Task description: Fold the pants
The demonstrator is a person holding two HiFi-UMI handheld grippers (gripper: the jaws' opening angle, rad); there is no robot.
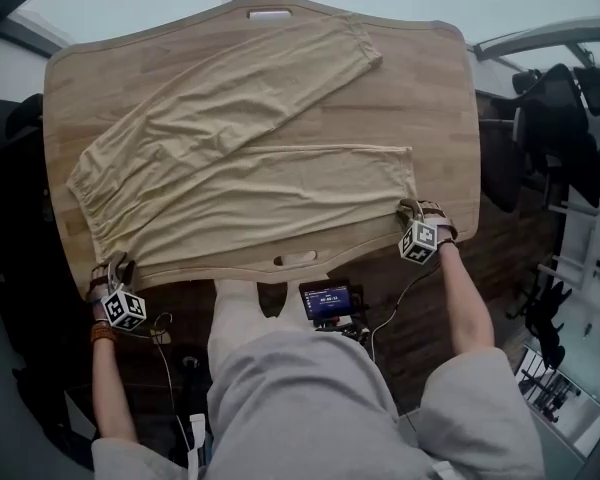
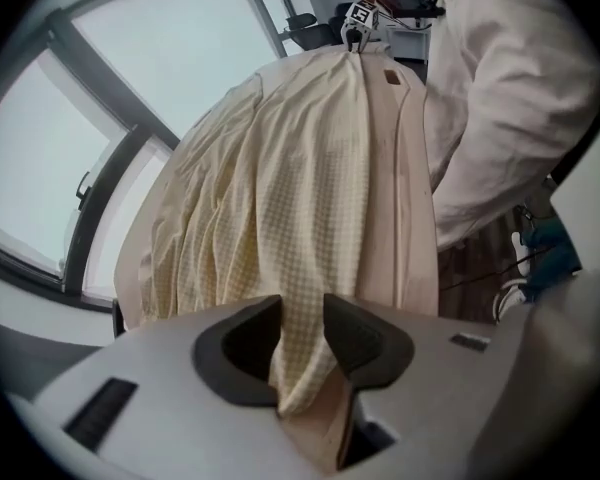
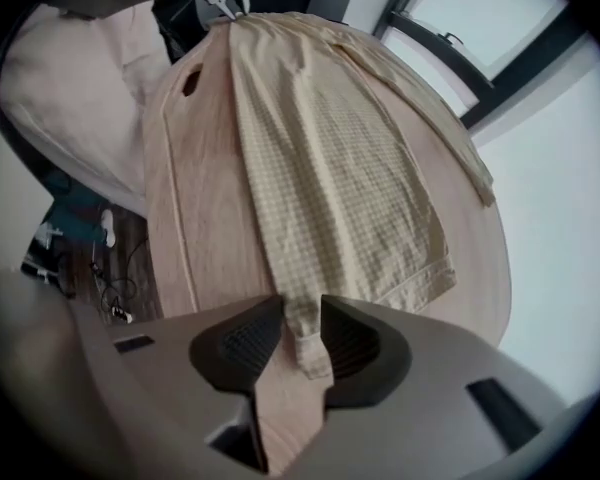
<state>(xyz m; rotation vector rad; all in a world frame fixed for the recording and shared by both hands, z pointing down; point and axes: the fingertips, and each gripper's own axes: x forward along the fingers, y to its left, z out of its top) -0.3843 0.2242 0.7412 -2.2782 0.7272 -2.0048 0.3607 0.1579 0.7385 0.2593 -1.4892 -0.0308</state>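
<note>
Pale yellow checked cloth, that's the pants (image 1: 250,168), spread flat on a light wooden table (image 1: 435,98) with rounded corners. The waistband is at the left, one leg runs along the near edge to the right, and the other leg angles off toward the far right corner. There's a fair bit of bare wood on the right side and in the wedge between the two legs, but the near leg sits just beside the near rim, right above the handle cutout (image 1: 296,259), so not much margin there. The left gripper (image 1: 115,268) is at the near-left corner by the waistband, the right gripper (image 1: 412,208) at the near corner of the near leg's cuff, both pointing steeply down at the table edge. From the head view you can't really read the jaws. The left gripper view shows them apart with a fold of cloth hanging loosely between them, and the right gripper view shows the same with the hem corner, jaws parted and not squeezing it. Those views also show big windows past the far edge, which the head view barely catches. A small lit screen (image 1: 326,301) sits below the near edge by the person's knees.
</note>
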